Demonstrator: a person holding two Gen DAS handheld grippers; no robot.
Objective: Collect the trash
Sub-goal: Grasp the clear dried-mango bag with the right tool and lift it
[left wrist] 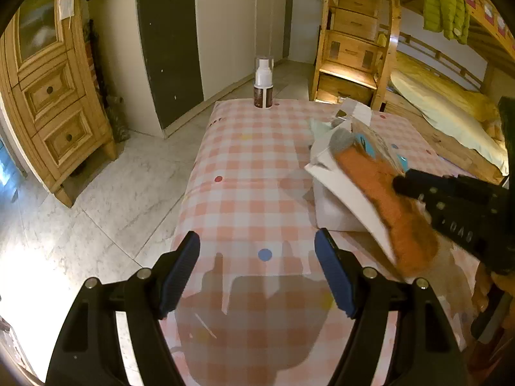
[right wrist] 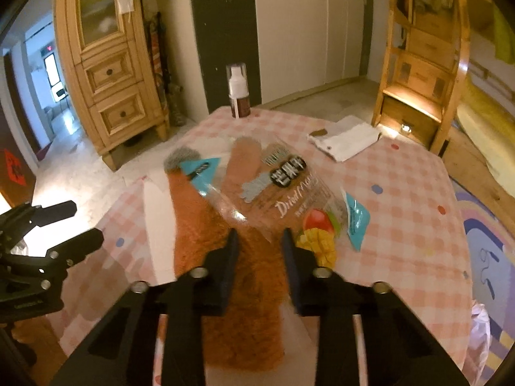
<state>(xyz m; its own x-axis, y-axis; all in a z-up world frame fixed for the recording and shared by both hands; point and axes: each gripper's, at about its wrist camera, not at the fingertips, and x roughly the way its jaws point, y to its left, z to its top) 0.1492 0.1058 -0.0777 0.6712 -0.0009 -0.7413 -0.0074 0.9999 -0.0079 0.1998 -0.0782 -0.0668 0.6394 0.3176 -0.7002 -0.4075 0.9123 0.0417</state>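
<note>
Right gripper [right wrist: 259, 254], jaws narrowed, clamps a clear dried-mango wrapper [right wrist: 289, 199] printed "Dried Mango" in white, with Chinese characters on a black patch, mango artwork and teal corners; an orange furry piece on white card [right wrist: 206, 225] lies under the wrapper, though whether it too is held cannot be told. Left gripper [left wrist: 257, 273], at 9 o'clock in the right wrist view, hangs wide and empty above the pink checked tablecloth [left wrist: 244, 167]. A capped spray bottle [right wrist: 238, 93], label unreadable, stands at 12 o'clock; white folded paper [right wrist: 346, 140] lies at 1 o'clock.
</note>
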